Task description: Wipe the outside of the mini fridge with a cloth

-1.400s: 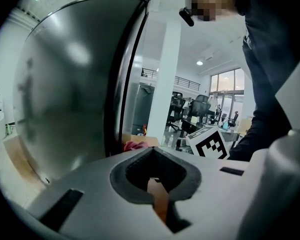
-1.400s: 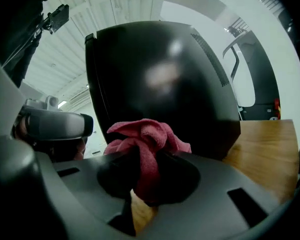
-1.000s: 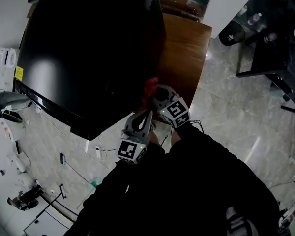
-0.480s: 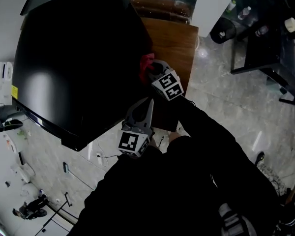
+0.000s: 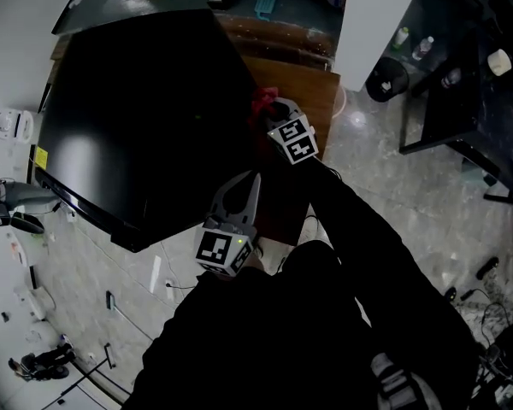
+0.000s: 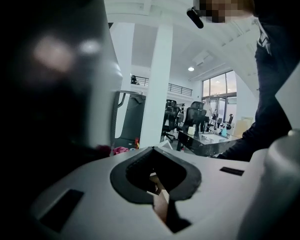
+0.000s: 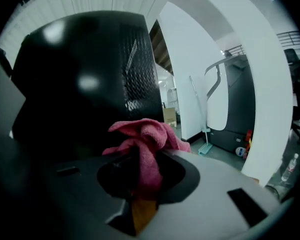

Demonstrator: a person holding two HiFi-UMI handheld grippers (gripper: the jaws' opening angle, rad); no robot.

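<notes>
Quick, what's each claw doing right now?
Left claw: closed, holding nothing.
Right claw: closed on the pink cloth.

No text is legible (yellow sticker (image 5: 40, 156) too small).

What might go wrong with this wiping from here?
1. The pink cloth is a bunched wad pinched in the right gripper; dragging on the fridge may tug it free.
2. Little cloth sticks out past the jaws, so hard plastic might scrape the glossy black side.
</notes>
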